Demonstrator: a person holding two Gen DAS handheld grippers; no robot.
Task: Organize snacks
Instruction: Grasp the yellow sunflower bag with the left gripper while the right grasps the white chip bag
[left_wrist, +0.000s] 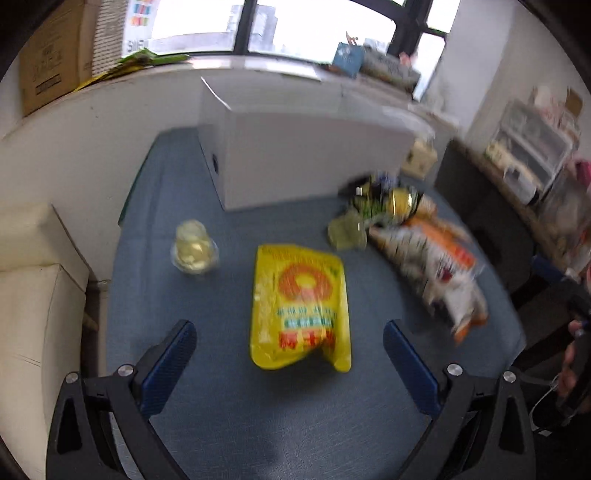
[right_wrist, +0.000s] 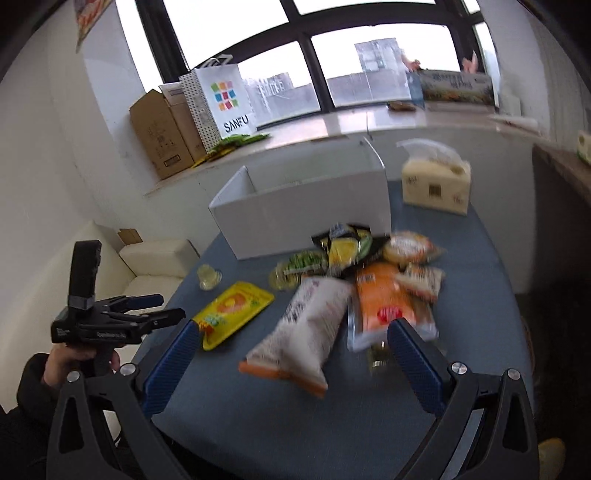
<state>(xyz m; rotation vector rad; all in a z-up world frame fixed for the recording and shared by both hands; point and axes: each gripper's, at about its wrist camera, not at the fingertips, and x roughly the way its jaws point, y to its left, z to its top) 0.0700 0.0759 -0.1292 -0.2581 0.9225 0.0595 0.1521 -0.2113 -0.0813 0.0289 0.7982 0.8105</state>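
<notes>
Snacks (right_wrist: 343, 273) heaped at frame centre on a blue table (right_wrist: 295, 424), just in front of a white box (right_wrist: 314, 218). Behind the table, a pale windowsill under dark-framed windows, carrying two brown cartons (right_wrist: 162, 136) and a white shopping bag (right_wrist: 225, 99) at upper left. Cream sofa (right_wrist: 155, 262) at left edge, below the sill.

White box open at the top, standing at the far side of the table; inside wall visible, contents not visible from either view. Tissue pack (right_wrist: 437, 184) upright to the right of the box, a tissue poking from its top.

Counted, as far as blur allows: one yellow pouch (left_wrist: 301, 306) lying flat and apart from the heap, lower centre in the left wrist view; one small clear jar (left_wrist: 194, 247) of pale contents to its left, well apart; one long white bag (right_wrist: 306, 328) with an orange end; one orange packet (right_wrist: 384, 306) touching it; four or five smaller packets piled behind, some overlapping.

Left gripper (left_wrist: 290, 349) spread wide above the table, near end of the yellow pouch between its blue pads, nothing pinched. Right gripper (right_wrist: 291, 350) likewise spread, white bag between its fingers, not gripped. Hand (right_wrist: 70, 360) in a dark sleeve at lower left of the right wrist view, holding the left gripper's handle.
</notes>
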